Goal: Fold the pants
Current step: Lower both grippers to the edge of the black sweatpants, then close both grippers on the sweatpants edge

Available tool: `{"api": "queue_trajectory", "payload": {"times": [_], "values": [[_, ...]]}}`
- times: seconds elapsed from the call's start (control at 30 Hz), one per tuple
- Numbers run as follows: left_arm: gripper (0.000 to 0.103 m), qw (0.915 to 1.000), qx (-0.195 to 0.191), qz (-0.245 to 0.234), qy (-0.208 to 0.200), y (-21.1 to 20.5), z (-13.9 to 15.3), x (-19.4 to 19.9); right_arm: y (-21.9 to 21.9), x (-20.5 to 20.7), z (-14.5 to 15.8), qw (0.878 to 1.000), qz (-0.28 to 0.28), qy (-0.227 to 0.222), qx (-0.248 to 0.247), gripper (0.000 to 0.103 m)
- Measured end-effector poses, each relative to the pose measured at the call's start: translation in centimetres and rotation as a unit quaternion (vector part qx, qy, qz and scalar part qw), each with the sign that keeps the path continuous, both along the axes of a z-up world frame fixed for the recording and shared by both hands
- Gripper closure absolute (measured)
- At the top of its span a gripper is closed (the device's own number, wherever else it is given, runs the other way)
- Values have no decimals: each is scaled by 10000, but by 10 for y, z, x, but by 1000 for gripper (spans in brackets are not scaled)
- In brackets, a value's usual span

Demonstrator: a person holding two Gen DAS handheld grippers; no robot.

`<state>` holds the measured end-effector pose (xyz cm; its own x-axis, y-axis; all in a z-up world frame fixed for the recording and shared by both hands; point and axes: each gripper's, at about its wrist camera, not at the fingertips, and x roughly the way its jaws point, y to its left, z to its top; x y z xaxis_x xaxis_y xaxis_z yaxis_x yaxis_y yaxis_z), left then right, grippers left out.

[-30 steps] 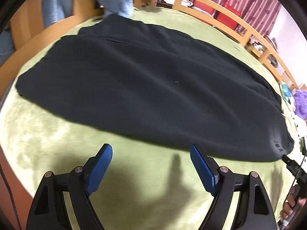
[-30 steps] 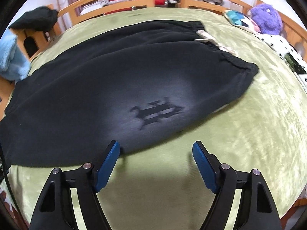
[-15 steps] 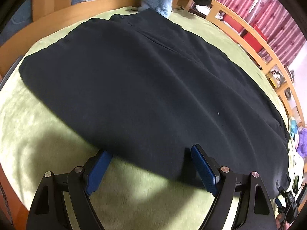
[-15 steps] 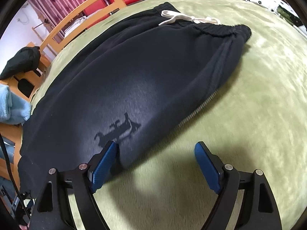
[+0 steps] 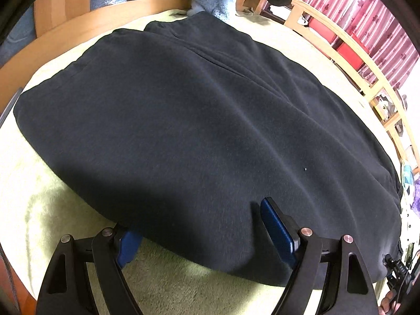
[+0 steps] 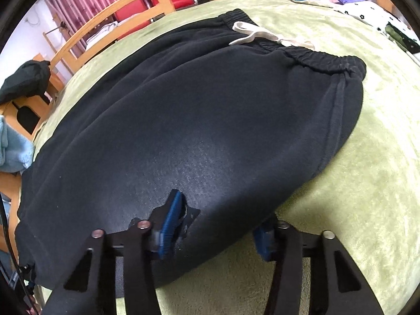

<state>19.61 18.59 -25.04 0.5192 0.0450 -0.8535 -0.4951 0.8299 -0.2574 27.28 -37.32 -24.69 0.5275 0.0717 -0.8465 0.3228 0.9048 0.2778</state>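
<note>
Black pants (image 5: pixel 199 136) lie flat across a green blanket (image 5: pixel 31 210) on the bed, folded lengthwise, the elastic waistband (image 6: pixel 323 60) with its white drawstring (image 6: pixel 262 35) at the far right. The left claw (image 5: pixel 199 232) stands wide at the near edge of the legs: one blue pad lies on top of the cloth, the other is tucked under the hem, and they do not pinch it. The right claw (image 6: pixel 218 225) is closing on the near edge closer to the waist, one pad on top of the fabric, the other at the blanket under the edge, cloth between them. A wooden rail (image 6: pixel 147 5) runs behind the bed.
</note>
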Motion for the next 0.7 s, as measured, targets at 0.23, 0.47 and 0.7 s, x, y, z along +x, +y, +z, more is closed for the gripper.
{"api": "queue_trajectory", "payload": {"times": [0.23, 0.47, 0.7], "values": [[25, 10000, -36, -37, -26, 3, 1, -1, -7, -10, 1, 9999, 46, -54, 111, 79], [30, 10000, -61, -25, -41, 2, 2, -6, -11, -11, -1, 9994, 26, 58, 351, 73], [80, 9999, 131, -76, 0, 3, 7, -8, 1, -9, 2, 9996, 262, -60, 126, 84]]}}
